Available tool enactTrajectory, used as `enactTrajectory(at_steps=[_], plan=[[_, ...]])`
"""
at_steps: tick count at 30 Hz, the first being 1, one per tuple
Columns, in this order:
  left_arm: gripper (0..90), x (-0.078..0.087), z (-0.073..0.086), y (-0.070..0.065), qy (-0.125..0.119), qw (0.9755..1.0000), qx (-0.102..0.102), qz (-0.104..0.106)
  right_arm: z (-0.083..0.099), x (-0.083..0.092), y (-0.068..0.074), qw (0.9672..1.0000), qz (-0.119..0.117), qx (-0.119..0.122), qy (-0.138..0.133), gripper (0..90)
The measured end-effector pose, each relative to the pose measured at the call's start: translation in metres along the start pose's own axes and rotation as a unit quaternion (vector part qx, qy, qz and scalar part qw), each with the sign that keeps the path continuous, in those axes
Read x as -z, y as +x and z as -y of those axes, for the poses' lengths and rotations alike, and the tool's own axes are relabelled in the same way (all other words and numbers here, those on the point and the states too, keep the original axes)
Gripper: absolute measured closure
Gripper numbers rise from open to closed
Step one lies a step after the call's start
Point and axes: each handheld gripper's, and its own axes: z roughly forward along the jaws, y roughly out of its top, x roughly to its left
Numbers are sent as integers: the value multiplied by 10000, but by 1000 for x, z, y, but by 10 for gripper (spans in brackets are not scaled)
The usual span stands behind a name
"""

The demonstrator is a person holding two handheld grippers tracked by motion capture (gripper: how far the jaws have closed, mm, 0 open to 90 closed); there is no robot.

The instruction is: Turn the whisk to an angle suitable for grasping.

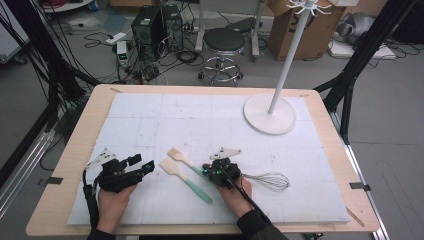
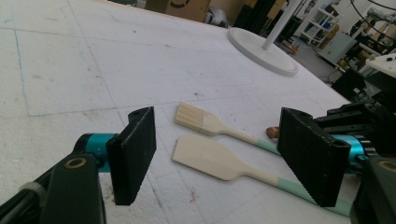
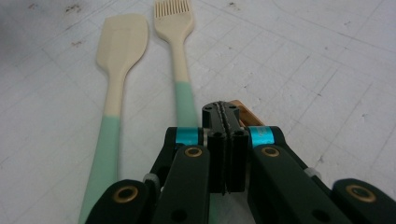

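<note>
A cream spatula [image 1: 172, 169] and a cream brush [image 1: 176, 154], both with mint handles, lie side by side on the white foam board [image 1: 165, 115]. My left gripper [image 1: 142, 163] rests to their left, open, and the spatula [image 2: 205, 156] and brush [image 2: 194, 116] lie beyond its jaws. My right gripper [image 1: 206, 169] sits at the brush handle's near end with its jaws shut. In the right gripper view the shut tips [image 3: 225, 108] sit over the mint brush handle [image 3: 186, 100]. A small brown piece [image 3: 243, 112] pokes out just past them; I cannot tell whether it is pinched.
A wire whisk [image 1: 270, 180] lies to the right of my right hand. A white pole stand with a round base [image 1: 270, 120] stands at the back right of the board. Beyond the table are a stool [image 1: 223, 42], computer cases and cardboard boxes.
</note>
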Motion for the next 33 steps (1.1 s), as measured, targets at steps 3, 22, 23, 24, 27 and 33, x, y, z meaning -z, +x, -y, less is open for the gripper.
enactTrajectory(at_steps=[3, 22, 23, 24, 27, 33], plan=[[291, 0, 0, -1, -4, 10000, 5, 23, -1, -1, -1, 10000, -11, -38, -18, 900], [299, 1, 0, 0, 11, 10000, -10, 17, -2, -7, 3, 9977, 620, 268, -88, 900], [300, 1, 0, 0, 10, 10000, -13, 9, -2, -8, 3, 9974, 664, 283, -90, 900], [300, 1, 0, 0, 23, 10000, -13, 5, -2, -8, 3, 9970, 696, 308, -99, 900], [300, 0, 1, 0, 9, 10000, 1, 5, -3, -8, 0, 9959, 852, 270, -116, 900], [302, 0, 1, 0, 15, 10000, 8, 11, -4, -8, -9, 9949, 986, 177, -145, 900]])
